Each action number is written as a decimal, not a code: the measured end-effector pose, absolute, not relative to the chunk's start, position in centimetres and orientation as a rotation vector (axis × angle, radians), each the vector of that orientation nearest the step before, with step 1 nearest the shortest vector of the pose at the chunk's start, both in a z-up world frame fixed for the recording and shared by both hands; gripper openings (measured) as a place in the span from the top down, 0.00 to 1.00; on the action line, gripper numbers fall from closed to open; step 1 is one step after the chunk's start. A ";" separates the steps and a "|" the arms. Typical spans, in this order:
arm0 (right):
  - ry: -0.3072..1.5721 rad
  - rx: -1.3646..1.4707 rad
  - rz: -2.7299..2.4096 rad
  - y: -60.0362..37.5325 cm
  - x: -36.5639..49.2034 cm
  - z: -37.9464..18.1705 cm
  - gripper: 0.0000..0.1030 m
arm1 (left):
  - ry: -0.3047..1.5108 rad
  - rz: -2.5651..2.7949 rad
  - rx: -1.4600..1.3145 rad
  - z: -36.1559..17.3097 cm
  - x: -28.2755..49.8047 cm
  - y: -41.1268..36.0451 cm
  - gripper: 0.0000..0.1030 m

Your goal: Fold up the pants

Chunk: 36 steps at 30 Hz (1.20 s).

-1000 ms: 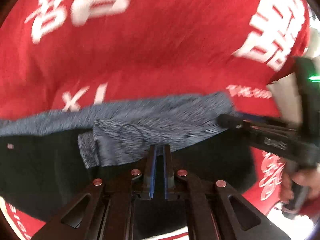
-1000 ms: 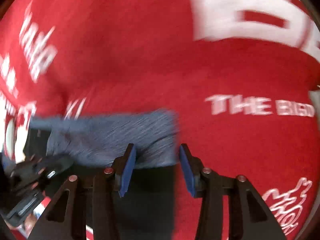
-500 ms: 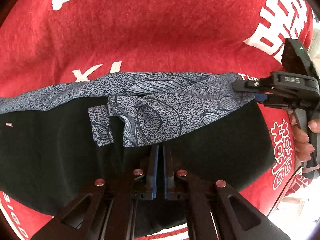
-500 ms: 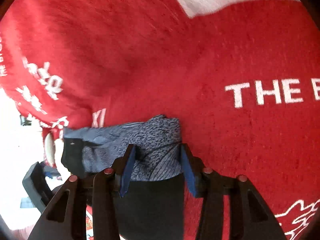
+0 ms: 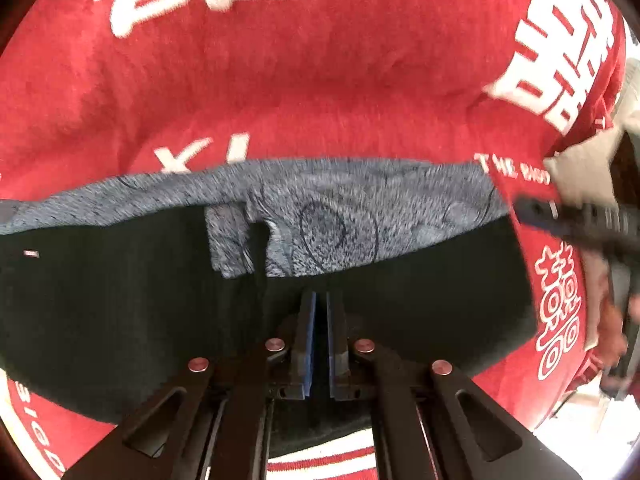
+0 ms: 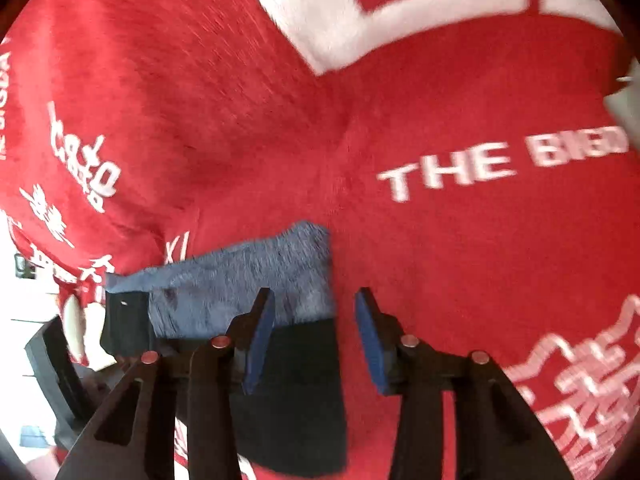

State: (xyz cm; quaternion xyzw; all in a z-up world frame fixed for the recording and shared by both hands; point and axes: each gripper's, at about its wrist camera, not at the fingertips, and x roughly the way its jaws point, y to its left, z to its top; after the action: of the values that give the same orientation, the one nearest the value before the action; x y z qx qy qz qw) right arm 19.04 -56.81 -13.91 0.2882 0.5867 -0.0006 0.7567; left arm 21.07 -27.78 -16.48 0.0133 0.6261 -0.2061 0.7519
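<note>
The black pants with a blue-grey patterned lining band (image 5: 352, 220) lie spread flat on the red plush blanket with white printed lettering (image 5: 320, 92); all positions below are taken relative to the pants. In my left wrist view the patterned band runs along the far edge of the garment, with a flap of the same fabric turned down over the black cloth near its middle, and the black body fills the area nearer to me. My left gripper (image 5: 320, 340) sits over the black cloth at the near side, its blue pads (image 5: 309, 344) pressed almost together with only a thin slit between them; I cannot tell whether any cloth is caught in that slit. A small pale tag (image 5: 31, 254) shows on the black cloth toward the far left. My right gripper (image 6: 316, 340) hovers at the right end of the pants, fingers spread wide, the left blue pad (image 6: 260, 344) over the black cloth and the right one over the blanket just beside the garment's edge; nothing lies between them but the edge itself. White lettering reading "THE BIGD" (image 6: 504, 160) sits on the blanket beyond that right end. Both views are motion-blurred.
</note>
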 end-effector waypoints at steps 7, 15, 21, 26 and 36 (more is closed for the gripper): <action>1.294 0.465 -0.041 -54.9 13.0 -10.8 0.82 | 1.365 -0.497 0.110 -16.7 21.9 -30.5 0.95; 1.330 0.348 0.014 -50.0 12.6 -13.3 0.81 | 1.358 -0.488 0.134 -18.7 19.8 -28.2 0.95; 1.352 0.345 0.017 -50.3 12.3 -12.2 0.80 | 1.357 -0.449 0.107 -18.2 18.6 -27.6 0.95; 1.285 0.383 0.088 -49.4 13.3 -9.5 0.74 | 1.355 -0.376 0.030 -16.7 18.1 -25.1 0.95; 1.324 0.340 0.229 -39.0 23.5 -12.0 0.51 | 1.376 -0.279 -0.054 -16.7 16.1 -19.5 0.95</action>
State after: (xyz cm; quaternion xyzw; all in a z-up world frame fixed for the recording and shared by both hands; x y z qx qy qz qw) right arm 23.54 -38.97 -11.99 0.1566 0.6102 0.1053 0.7694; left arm 16.13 -19.55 -16.67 -0.0247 0.6328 -0.1282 0.7632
